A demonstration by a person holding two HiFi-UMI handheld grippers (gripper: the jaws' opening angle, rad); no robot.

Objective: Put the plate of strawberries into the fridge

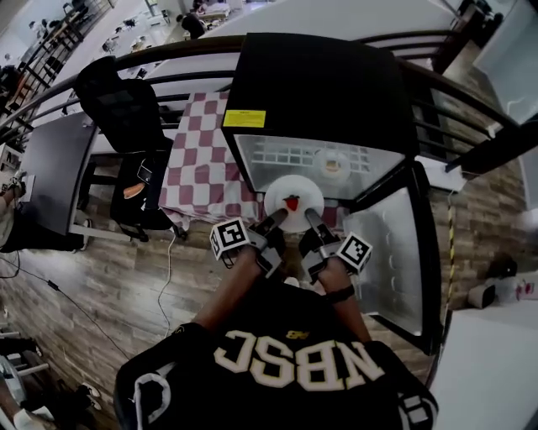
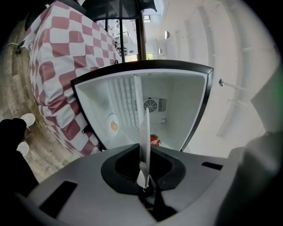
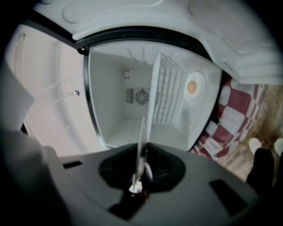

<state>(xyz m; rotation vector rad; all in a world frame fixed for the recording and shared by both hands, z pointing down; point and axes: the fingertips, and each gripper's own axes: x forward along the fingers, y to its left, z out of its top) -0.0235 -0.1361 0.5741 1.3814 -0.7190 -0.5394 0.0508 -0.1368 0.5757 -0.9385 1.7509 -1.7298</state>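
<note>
White plate with strawberry is held at the open fridge mouth | near rim is clamped by left gripper and right gripper, side by side | judged light, stiff, breakable; loose fruit may roll, so it is best kept level.

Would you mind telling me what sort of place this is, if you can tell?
Probably a staged kitchen corner on an office or lab mezzanine: an open fridge beside a checked tablecloth, and a railing overlooking a lower floor.
</note>
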